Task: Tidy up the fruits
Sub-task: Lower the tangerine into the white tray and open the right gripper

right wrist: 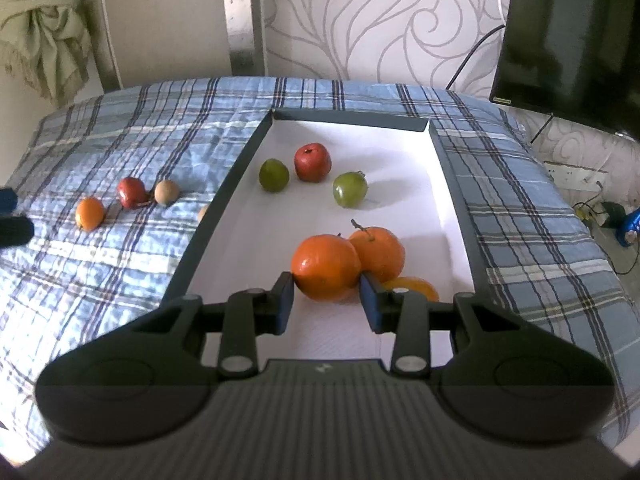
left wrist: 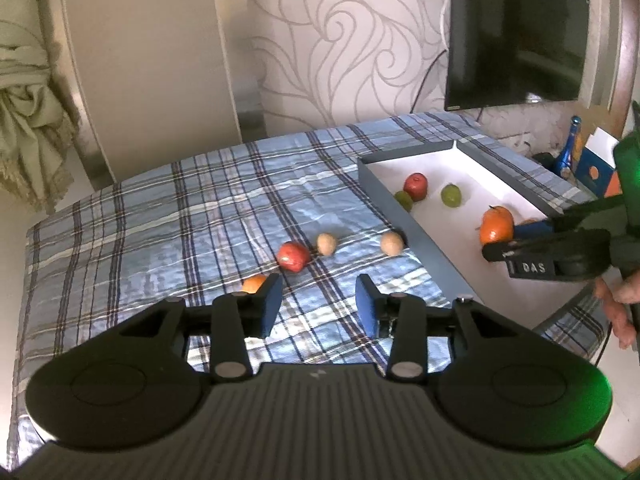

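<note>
A round orange tangerine (right wrist: 325,266) sits inside the grey-walled, white-floored shallow box (right wrist: 452,184), between the right gripper's (right wrist: 327,300) blue pads, touching both at their tips; whether it is gripped is unclear. The left gripper (left wrist: 318,302) hangs spread apart over the blue plaid tablecloth (left wrist: 160,208), near a red apple (left wrist: 294,256).

our left gripper (left wrist: 318,300) hovers level on the near left, its fingers spread wide with nothing between them. our right gripper (right wrist: 326,300) reaches forward on the right, fingers parted, tips flanking an orange (right wrist: 325,266).
</note>
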Motion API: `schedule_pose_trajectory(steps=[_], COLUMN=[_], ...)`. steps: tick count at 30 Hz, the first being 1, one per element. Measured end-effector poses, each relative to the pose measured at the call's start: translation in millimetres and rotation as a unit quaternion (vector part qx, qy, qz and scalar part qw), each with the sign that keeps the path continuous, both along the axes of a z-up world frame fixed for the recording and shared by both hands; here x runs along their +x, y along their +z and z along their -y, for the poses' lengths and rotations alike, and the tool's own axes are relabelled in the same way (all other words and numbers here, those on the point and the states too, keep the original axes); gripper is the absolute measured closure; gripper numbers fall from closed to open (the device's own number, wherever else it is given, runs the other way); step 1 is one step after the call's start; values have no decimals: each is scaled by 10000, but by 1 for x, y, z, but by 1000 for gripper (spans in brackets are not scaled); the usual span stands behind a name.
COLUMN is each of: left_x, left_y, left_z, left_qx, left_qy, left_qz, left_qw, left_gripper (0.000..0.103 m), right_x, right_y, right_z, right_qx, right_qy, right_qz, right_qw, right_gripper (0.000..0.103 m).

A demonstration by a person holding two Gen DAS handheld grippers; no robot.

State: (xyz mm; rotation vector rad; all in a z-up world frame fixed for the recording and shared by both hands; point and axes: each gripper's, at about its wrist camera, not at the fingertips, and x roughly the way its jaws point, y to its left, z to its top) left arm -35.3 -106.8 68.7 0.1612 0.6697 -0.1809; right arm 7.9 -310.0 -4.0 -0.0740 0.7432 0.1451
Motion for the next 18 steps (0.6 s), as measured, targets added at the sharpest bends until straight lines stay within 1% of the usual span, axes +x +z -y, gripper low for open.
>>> schedule_pose_trajectory(steps=[7, 14, 18], left_x=[9, 16, 17], left_y=[-9, -14, -15], left_z=[-2, 3, 7], left_qx=[-103, -93, -9], left_qy=[20, -75, -170], left_qz=[-139, -216, -257], left_qw=[9998, 9997, 9995], left_gripper=[57, 57, 57], right_x=[-4, -7, -10], right_y=[1, 14, 17], right_z=[2, 5, 6], right_qx=[-12, 107, 199], right_qy=[-36, -141, -202], right_qz=[-68, 107, 188], right_qw=[10000, 9998, 9994], right_gripper=[63, 63, 63])
